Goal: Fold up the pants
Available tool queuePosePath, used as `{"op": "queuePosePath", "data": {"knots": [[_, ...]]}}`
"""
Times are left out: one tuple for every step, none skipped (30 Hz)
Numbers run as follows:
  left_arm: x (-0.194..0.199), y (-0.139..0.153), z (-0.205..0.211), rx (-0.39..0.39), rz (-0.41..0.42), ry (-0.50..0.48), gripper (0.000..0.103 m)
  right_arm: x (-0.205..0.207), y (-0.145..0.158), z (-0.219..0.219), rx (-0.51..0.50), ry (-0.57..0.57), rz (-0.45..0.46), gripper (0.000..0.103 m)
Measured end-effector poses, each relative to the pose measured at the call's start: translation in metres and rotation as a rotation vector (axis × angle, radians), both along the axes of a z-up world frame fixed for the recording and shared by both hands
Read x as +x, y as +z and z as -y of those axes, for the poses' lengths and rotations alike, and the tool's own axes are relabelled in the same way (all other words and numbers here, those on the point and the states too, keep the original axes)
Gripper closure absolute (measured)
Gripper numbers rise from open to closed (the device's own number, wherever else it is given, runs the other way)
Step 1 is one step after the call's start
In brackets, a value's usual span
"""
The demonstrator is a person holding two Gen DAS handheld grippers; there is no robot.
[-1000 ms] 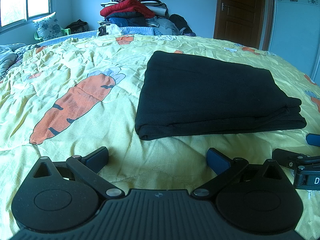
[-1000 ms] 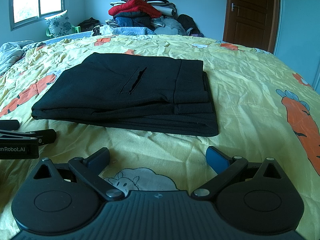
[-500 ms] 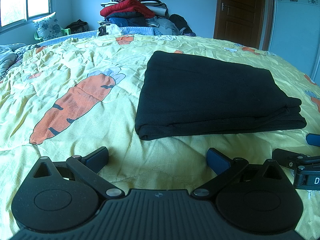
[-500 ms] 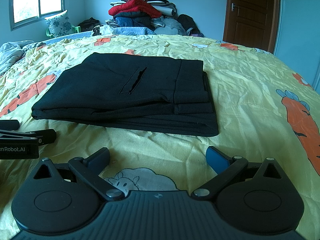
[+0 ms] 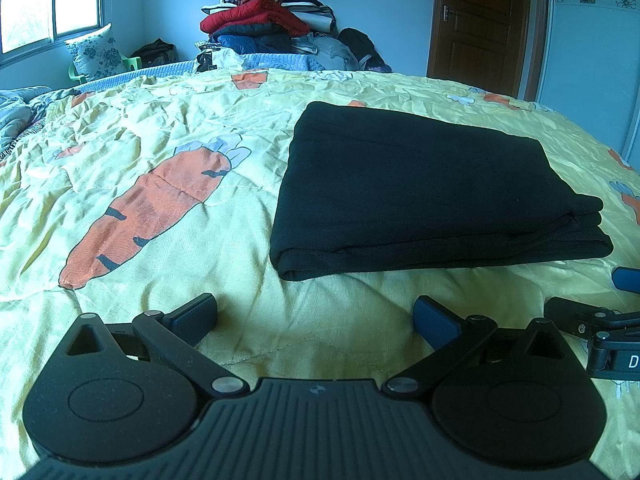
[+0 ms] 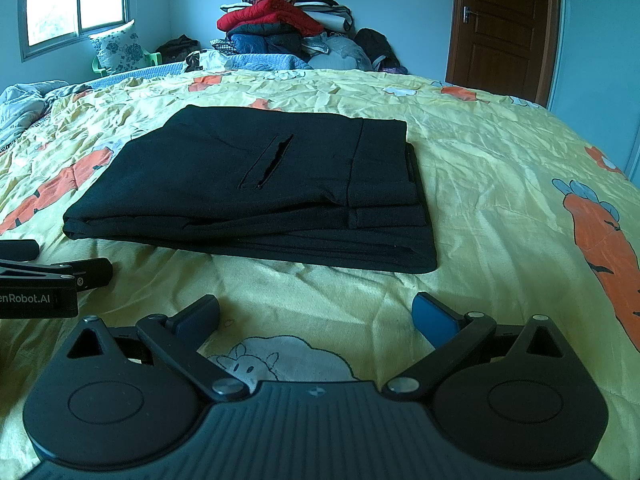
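- Left wrist view: our left gripper (image 5: 316, 314) sits at the bottom of the frame with its blue-padded fingers spread wide and nothing between them, only the yellow carrot-print bedspread (image 5: 168, 128).
- The folded black pants (image 5: 420, 192), a flat, layered rectangle of dark cloth, lie ahead and to the right of centre, apart from the fingertips, with a strip of bare bedspread between.
- Their long axis runs across the frame, left to right; the rounded fold faces the left side, the stacked open edges the right.
- At the lower right edge we see part of the right gripper (image 5: 600, 320), resting near the pants' right corner.

- Right wrist view: our right gripper (image 6: 316, 314) is likewise spread wide and empty, over a white sheep print on the bedspread.
- The pants (image 6: 260, 192) lie ahead and left of centre, pocket slit upward, waistband edges toward the right.
- The left gripper's side (image 6: 44, 284) shows at the left edge, just short of the pants' left corner.
- We judge both tools about equally near, and the folding looks finished, though the far edge is too dark to check.
- No containers appear; a heap of clothes (image 6: 288, 28) sits beyond the bed, upper centre.
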State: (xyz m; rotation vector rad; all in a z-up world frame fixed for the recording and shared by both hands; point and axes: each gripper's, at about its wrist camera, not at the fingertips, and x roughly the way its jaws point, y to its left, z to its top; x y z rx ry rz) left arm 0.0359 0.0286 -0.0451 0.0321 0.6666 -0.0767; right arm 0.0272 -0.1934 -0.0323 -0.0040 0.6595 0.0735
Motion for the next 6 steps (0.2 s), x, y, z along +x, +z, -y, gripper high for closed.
{"op": "queuePosePath", "data": {"knots": [[0.0001, 0.0, 0.0003, 0.0, 0.0, 0.0, 0.0, 0.0, 0.0, 0.0, 0.0, 0.0, 0.0, 0.0], [0.0, 0.0, 0.0002, -0.001, 0.0, 0.0, 0.0, 0.0, 0.0, 0.0, 0.0, 0.0, 0.0, 0.0], [0.0, 0.0, 0.0002, -0.001, 0.0, 0.0, 0.0, 0.0, 0.0, 0.0, 0.0, 0.0, 0.0, 0.0], [0.0001, 0.0, 0.0004, 0.0, 0.0, 0.0, 0.0, 0.0, 0.0, 0.0, 0.0, 0.0, 0.0, 0.0], [0.0001, 0.0, 0.0003, 0.0, 0.0, 0.0, 0.0, 0.0, 0.0, -0.0001, 0.0, 0.0, 0.0, 0.0], [0.0001, 0.0, 0.0005, 0.001, 0.0, 0.0, 0.0, 0.0001, 0.0, -0.0002, 0.0, 0.0, 0.0, 0.0]]}}
